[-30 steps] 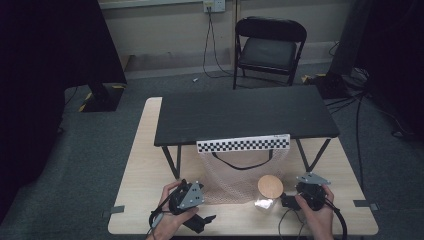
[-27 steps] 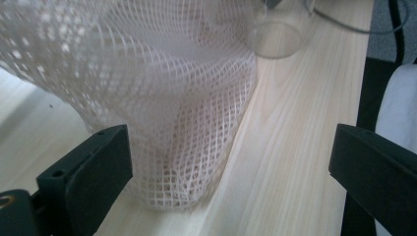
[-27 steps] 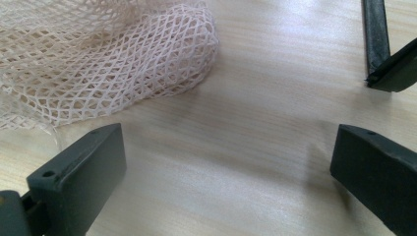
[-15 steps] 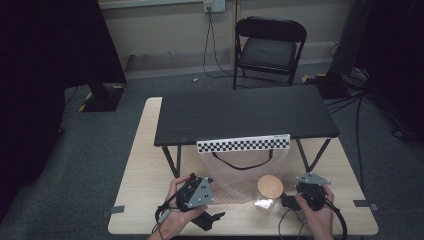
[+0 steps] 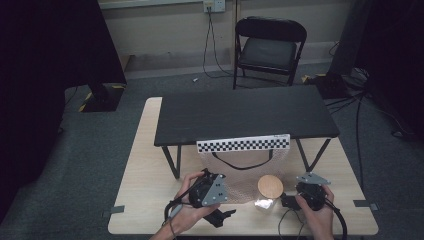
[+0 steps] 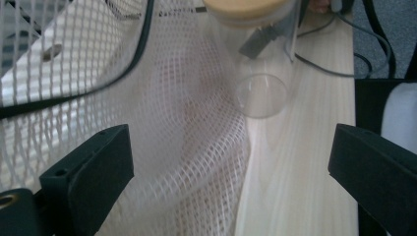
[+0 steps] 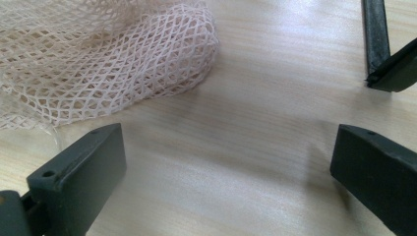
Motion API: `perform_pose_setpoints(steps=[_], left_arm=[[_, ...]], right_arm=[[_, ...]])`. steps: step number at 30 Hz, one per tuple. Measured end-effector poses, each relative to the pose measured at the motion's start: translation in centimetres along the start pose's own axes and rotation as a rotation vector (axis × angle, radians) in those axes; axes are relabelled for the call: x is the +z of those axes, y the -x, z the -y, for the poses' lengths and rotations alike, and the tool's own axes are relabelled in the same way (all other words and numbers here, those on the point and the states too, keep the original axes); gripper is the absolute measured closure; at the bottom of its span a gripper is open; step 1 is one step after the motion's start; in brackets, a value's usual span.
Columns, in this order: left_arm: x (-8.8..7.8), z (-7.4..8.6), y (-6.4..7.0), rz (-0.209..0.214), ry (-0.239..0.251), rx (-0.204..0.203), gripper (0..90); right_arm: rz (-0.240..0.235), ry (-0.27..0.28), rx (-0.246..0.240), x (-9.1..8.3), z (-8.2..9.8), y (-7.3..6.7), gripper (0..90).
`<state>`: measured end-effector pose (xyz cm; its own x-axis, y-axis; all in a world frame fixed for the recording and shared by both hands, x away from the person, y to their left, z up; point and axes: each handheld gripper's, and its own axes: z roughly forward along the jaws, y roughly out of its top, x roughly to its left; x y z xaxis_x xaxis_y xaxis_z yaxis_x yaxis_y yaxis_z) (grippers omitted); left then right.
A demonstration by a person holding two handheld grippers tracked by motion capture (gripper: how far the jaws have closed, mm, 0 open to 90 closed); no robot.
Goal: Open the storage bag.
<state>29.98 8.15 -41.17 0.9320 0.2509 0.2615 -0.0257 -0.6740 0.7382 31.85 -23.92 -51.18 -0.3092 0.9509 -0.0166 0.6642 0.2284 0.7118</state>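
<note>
Holding the left gripper low over the near edge of the desk, left of middle, jaws spread wide with nothing clamped between them. Aiming it across the white mesh bag, which is lying slack on the wood under the left jaw and hanging from the front edge of the black stand. Facing, past the netting, the clear glass jar with its wooden lid, standing just beside the bag toward the desk's near right corner.

Keeping the right gripper over bare wood farther toward that corner, jaws likewise well apart and empty, with the bag's rounded end off to one side and a black leg of the stand off to the other.

Judging from this: being at the opening step of bagging the jar, with neither bag nor jar gripped yet. Needing next to bring the left jaws down on a fold of netting near the dark drawstring and pinch it together, taking care not to catch the wood beneath. Needing then to turn the right jaws toward the jar and settle them around the glass below the lid, squarely, since smooth glass is likely to slip.
</note>
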Motion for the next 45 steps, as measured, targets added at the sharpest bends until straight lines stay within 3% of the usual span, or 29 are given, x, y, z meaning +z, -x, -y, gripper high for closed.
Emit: perform_pose_setpoints(steps=[9, 11, 13, 15, 21, 23, 27, 34, 40, 45], left_arm=[[1.2, -1.6, -1.0, -0.004, 0.007, 0.038, 2.9], [1.5, -1.7, -1.2, 0.024, 0.022, 0.033, 3.2], [1.6, -1.9, -1.3, -0.002, 0.023, 0.045, 3.2], [1.7, -2.2, -1.4, 0.005, 0.027, 0.063, 3.1], [1.8, -2.7, -2.7, -0.002, 0.052, 0.065, 2.9], [2.0, -2.9, -3.4, 0.0, 0.081, 0.037, 2.9], [3.0, -2.8, -3.7, 0.01, 0.028, 0.079, 3.1], [4.2, -2.3, -3.7, -0.029, -0.024, 0.104, 3.5], [4.7, -1.7, -3.8, -0.01, -0.059, 0.104, 3.4], [4.7, -1.7, -3.3, 0.042, -0.098, 0.118, 2.5]], right_arm=[[0.0, 0.0, 0.0, 0.0, 0.0, 0.0, 0.0], [0.0, 0.0, 0.001, 0.0, 0.0, 0.0, 0.0], [0.0, 0.0, 0.001, 0.0, 0.0, 0.0, 0.0], [0.0, 0.0, 0.0, 0.0, 0.0, 0.0, 0.0], [0.0, 0.0, 0.001, 0.0, 0.0, 0.0, 0.0], [0.0, 0.0, 0.0, 0.0, 0.0, 0.0, 0.0], [0.0, 0.0, 0.001, 0.0, 0.0, 0.0, 0.0], [0.0, 0.0, 0.0, 0.0, 0.0, 0.0, 0.0], [0.0, 0.0, 0.0, 0.0, 0.0, 0.0, 0.0], [0.0, 0.0, 0.001, 0.0, 0.0, 0.0, 0.0]])
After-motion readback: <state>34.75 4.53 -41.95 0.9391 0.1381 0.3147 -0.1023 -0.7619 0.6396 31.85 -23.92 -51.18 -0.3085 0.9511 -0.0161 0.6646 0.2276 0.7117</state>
